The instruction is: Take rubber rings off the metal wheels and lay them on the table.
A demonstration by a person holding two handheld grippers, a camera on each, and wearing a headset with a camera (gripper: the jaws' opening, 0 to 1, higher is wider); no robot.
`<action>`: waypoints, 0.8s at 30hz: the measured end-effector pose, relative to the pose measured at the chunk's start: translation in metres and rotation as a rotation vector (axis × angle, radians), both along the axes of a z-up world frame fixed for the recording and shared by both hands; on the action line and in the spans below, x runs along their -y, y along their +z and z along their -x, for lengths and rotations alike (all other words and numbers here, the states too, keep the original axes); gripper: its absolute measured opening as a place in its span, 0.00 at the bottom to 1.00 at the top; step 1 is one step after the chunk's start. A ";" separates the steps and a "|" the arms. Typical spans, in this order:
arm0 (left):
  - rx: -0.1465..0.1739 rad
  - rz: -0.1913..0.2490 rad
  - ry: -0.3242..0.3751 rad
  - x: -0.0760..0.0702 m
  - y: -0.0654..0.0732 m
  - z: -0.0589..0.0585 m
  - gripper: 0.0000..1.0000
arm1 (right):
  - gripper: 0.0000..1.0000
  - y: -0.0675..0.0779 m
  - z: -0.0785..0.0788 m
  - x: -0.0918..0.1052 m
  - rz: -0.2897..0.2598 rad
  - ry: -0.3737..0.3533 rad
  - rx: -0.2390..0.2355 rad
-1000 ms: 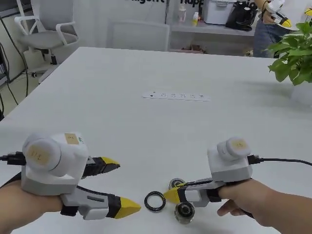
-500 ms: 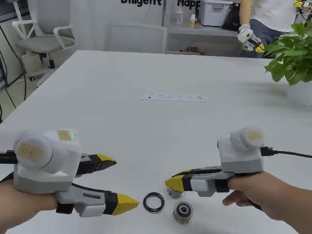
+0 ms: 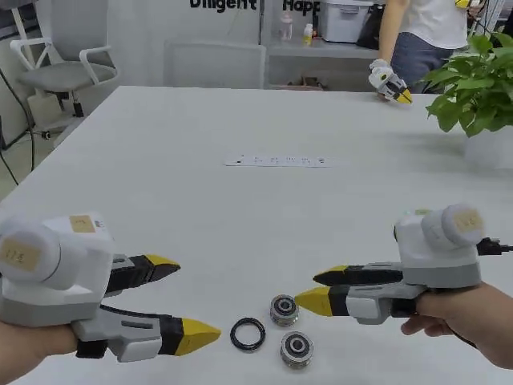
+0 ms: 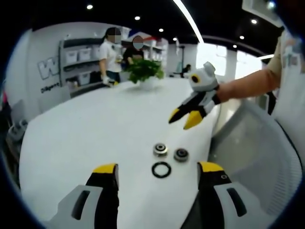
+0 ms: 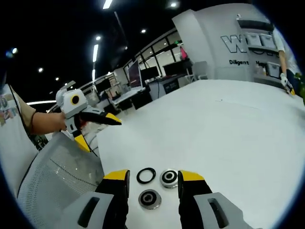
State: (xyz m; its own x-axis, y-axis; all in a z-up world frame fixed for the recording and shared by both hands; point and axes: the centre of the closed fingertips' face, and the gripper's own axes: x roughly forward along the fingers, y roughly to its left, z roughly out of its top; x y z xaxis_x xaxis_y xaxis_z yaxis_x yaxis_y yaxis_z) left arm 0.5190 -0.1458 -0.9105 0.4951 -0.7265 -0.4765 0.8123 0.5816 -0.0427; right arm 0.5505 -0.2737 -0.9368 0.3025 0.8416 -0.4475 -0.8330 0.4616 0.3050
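A loose black rubber ring (image 3: 248, 334) lies flat on the white table (image 3: 240, 216) near its front edge. Two small metal wheels rest beside it, one (image 3: 284, 309) just right of the ring and one (image 3: 296, 350) nearer me. My left gripper (image 3: 183, 298) hovers open to the left of the ring with nothing between its fingers. My right gripper (image 3: 315, 289) is open and empty, right of the wheels and slightly above them. The left gripper view looks over the ring (image 4: 161, 169), both wheels (image 4: 160, 149) (image 4: 181, 154) and the right gripper (image 4: 183, 118). The right gripper view has the ring (image 5: 146, 175) and the left gripper (image 5: 101, 133).
A white power strip (image 3: 276, 161) lies mid-table. A potted plant (image 3: 473, 80) stands at the far right. An office chair (image 3: 64, 72) is beyond the left edge. A person (image 3: 417, 32) with a gripper stands at the far end.
My right gripper has drawn back to the right and up, away from the wheels it was pointing at. The person at the back has walked left. The ring and wheels stay put.
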 end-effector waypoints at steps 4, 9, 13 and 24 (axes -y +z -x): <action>0.000 0.007 0.009 -0.001 0.002 0.002 0.68 | 0.44 -0.002 0.005 0.012 0.030 -0.007 0.034; -0.001 -0.001 0.011 -0.003 0.001 0.006 0.68 | 0.50 -0.002 0.011 0.022 0.046 -0.014 0.055; 0.006 -0.016 0.006 -0.003 0.001 0.010 0.69 | 0.55 -0.002 0.015 0.028 0.081 -0.008 0.100; 0.006 -0.019 0.009 -0.001 -0.001 0.013 0.70 | 0.64 -0.010 0.029 0.039 0.108 -0.013 0.125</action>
